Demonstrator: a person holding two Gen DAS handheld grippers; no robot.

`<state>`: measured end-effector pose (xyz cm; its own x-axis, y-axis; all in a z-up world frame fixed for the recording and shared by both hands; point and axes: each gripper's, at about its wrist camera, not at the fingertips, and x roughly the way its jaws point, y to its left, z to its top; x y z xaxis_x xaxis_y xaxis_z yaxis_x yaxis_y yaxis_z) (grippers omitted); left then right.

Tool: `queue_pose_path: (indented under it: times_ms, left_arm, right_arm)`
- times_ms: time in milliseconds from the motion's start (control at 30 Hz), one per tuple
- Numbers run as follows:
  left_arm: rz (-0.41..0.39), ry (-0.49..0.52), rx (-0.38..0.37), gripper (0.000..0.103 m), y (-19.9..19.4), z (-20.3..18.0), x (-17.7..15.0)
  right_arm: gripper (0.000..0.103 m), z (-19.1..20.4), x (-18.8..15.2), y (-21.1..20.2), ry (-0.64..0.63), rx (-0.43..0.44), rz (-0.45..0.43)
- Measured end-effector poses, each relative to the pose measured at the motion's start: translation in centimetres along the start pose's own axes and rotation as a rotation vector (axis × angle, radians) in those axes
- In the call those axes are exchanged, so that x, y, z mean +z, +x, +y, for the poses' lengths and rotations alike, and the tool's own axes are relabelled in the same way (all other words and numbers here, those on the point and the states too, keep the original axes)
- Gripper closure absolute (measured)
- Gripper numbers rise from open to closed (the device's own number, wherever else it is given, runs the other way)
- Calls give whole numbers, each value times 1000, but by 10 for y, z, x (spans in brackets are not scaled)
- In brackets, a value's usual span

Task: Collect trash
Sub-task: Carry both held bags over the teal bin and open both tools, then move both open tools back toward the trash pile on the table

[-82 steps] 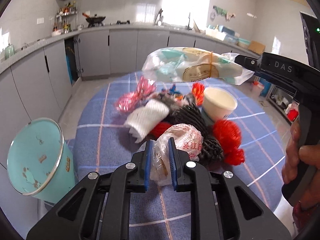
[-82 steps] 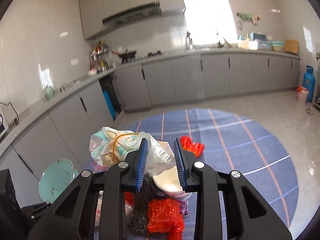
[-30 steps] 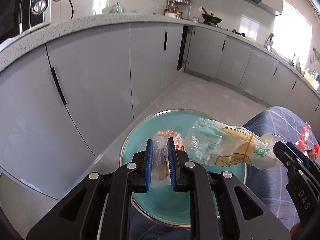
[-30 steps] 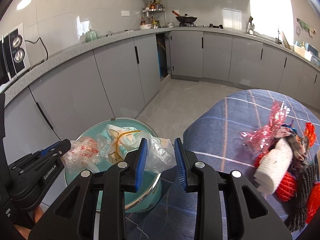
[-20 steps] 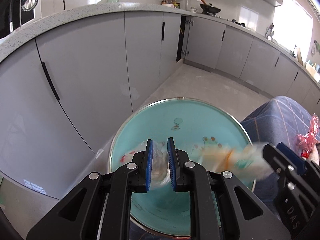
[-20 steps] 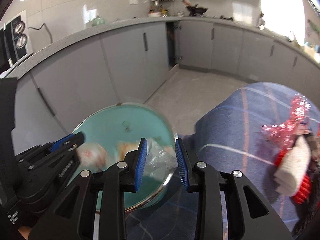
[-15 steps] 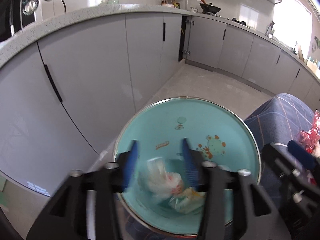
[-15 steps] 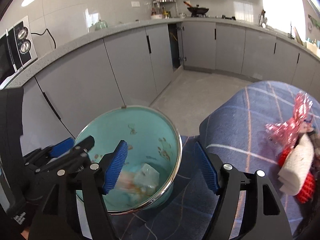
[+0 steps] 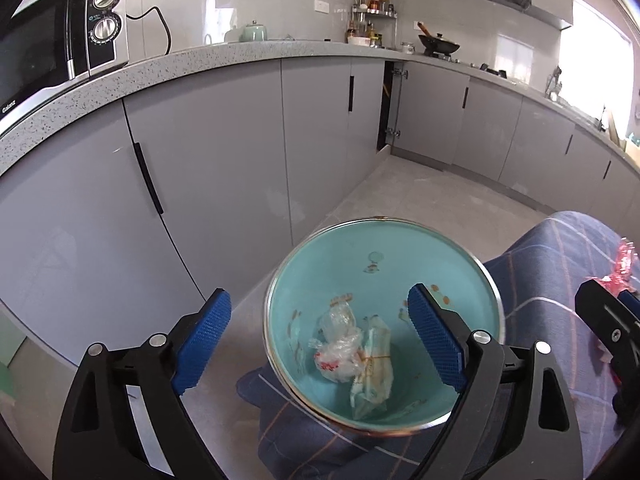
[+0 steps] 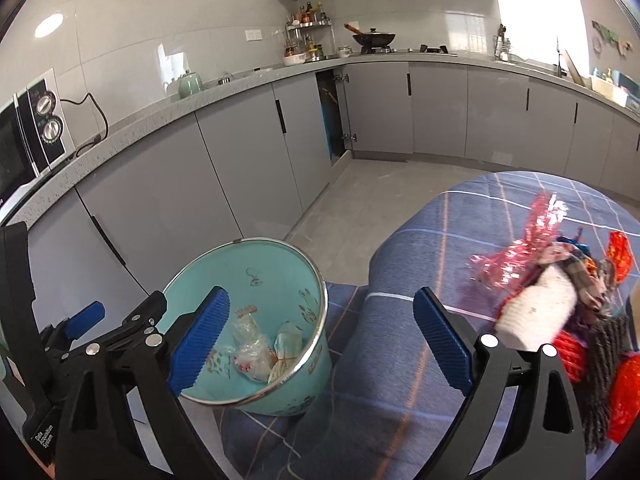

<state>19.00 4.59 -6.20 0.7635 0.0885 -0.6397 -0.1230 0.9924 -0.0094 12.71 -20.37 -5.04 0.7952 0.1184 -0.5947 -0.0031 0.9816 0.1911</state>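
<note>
A teal bin (image 9: 472,280) (image 10: 280,264) stands on the floor beside the round table. Inside it lie a crumpled plastic bag with red print (image 9: 338,356) (image 10: 252,354) and a clear snack bag with a rubber band (image 9: 372,372) (image 10: 286,346). My left gripper (image 9: 320,338) is wide open and empty above the bin. My right gripper (image 10: 320,334) is wide open and empty over the bin's right rim. More trash is piled on the table: a pink foil wrapper (image 10: 520,248), a white roll (image 10: 536,312), red netting (image 10: 624,396).
The blue checked tablecloth (image 10: 420,360) drapes to the floor beside the bin. Grey kitchen cabinets (image 9: 224,152) run along the left and back, with a microwave (image 9: 52,44) on the counter. One cabinet door (image 10: 332,120) stands ajar. Tiled floor lies beyond the bin.
Both grippers carried their bags from the table to over the bin, then opened wide. Both bags dropped into the bin and lie at its bottom.
</note>
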Motion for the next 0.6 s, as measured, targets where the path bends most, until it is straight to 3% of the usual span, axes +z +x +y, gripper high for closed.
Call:
queue_pose_path:
  times_ms: [600]
  left_arm:
    - [-57,82,-144,11,-61,-62,-23]
  right_arm:
    - [12,-78,-23,-81,95,-133,-107]
